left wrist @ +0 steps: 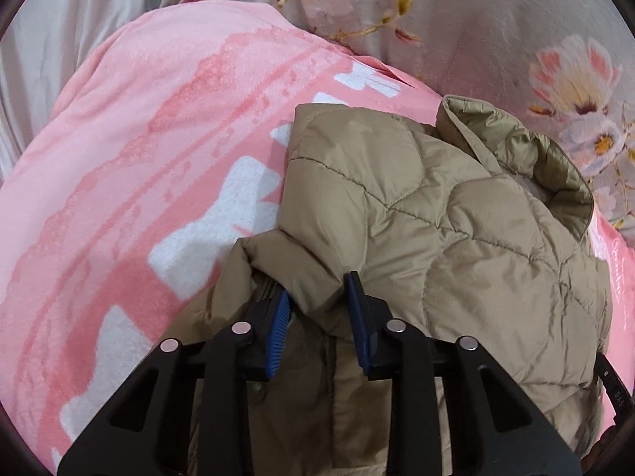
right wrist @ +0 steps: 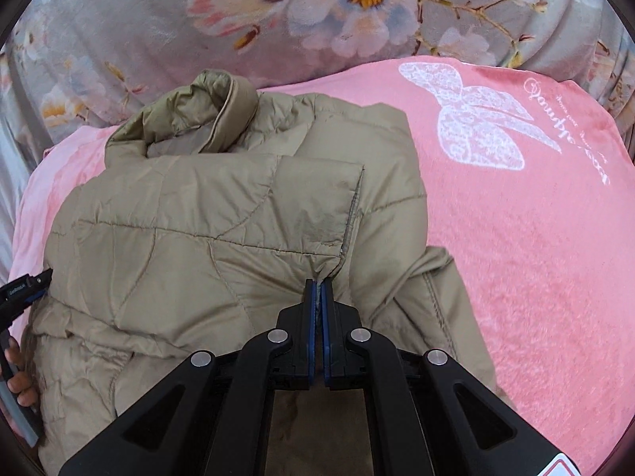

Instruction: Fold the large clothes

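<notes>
Khaki quilted fabric fills the middle of both views: a puffy jacket (left wrist: 456,238) lies partly folded on a pink blanket (left wrist: 139,158), its collar (right wrist: 222,115) standing up at the far end.

At the bottom of the left wrist view, the left gripper (left wrist: 317,305) has its jaws parted by a moderate gap, with a bunched fold of the jacket's edge sitting between the blue pads (left wrist: 279,329). The fabric touches both pads, but the jaws are not pressed together, so a firm grip cannot be confirmed.

In the right wrist view, the right gripper (right wrist: 318,297) is nearly closed, its two blue pads almost meeting with only a thin sliver between them. They pinch the corner of a folded-over panel of the jacket (right wrist: 238,238), right where a seam edge runs down to the fingertips.

Only the left wrist view shows the blanket's white blocky pattern beside the jacket. Only the right wrist view shows a white lace butterfly print (right wrist: 476,127) and script lettering on the blanket, well apart from the jacket on its right. It also catches the left gripper (right wrist: 27,285) at the frame's left edge, touching the jacket's side, with the person's fingers (right wrist: 18,373) below it. Grey floral bedding (right wrist: 317,20) lies beyond the blanket in both views
</notes>
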Motion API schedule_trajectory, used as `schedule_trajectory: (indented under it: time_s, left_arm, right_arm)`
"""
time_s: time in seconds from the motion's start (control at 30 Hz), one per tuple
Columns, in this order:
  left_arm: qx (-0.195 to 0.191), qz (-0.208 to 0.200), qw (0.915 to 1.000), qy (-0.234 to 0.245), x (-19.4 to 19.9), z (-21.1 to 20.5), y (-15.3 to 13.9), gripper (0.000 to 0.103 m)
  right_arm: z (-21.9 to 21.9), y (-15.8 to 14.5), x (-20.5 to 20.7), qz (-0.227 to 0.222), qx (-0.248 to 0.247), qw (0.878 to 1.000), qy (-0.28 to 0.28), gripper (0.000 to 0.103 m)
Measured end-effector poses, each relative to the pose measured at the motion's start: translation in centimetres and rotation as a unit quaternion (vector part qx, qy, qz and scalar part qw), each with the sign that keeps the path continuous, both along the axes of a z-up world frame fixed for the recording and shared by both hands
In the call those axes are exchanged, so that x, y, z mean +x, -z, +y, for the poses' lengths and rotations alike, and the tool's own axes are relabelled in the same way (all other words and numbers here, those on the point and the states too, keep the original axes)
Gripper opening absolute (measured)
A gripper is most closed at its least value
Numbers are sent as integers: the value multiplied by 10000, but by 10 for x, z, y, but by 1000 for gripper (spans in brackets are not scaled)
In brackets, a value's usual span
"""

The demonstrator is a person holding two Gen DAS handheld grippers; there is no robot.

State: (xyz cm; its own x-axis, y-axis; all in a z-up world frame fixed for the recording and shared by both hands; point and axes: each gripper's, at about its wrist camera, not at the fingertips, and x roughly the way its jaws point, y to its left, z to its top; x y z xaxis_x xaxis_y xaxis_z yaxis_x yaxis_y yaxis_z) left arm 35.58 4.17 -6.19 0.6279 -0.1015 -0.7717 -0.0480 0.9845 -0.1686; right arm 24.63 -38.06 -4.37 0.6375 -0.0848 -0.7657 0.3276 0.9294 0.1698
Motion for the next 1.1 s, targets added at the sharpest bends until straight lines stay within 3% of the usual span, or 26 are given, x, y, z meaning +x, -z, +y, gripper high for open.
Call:
schedule_trajectory:
  time_s: [0.27,0.4,0.57,0.7,0.8,0.93,1.0,1.1]
  left_arm:
    - [684,-79,9976,75,-5,-17,5,26]
    - [1024,-138,9941,320,-22,-17,-6,26]
    - [673,-388,9948,659,-42,-9,-55,27]
    - [298,-490,9950,816,-16,-41,-85,37]
    - [189,-308,9956,863,13,-72,-77,38]
    - [407,-75,9961,773,38,-100,-46,38]
    - [472,98,9960,752,43,-101,-29,38]
    - [677,47,9939,873,33,-97,-18,38]
  right_arm:
    - [13,8,6,217,-409,9988,-134,5]
    - [9,-4,-12,298,-221,9992,-145,14]
    - [2,-44,-37,-282,-31,9995,122,24]
    - [29,-62,-2,-438,220,9984,-288,24]
    - [60,-56,34,-405,187,9967,-674,24]
    - [88,-32,71,-170,139,9953,-947,23]
    - [98,-22,75,-26,163,9934,-1137,20]
    - [122,-16,61,22,-251,9866,-1613,20]
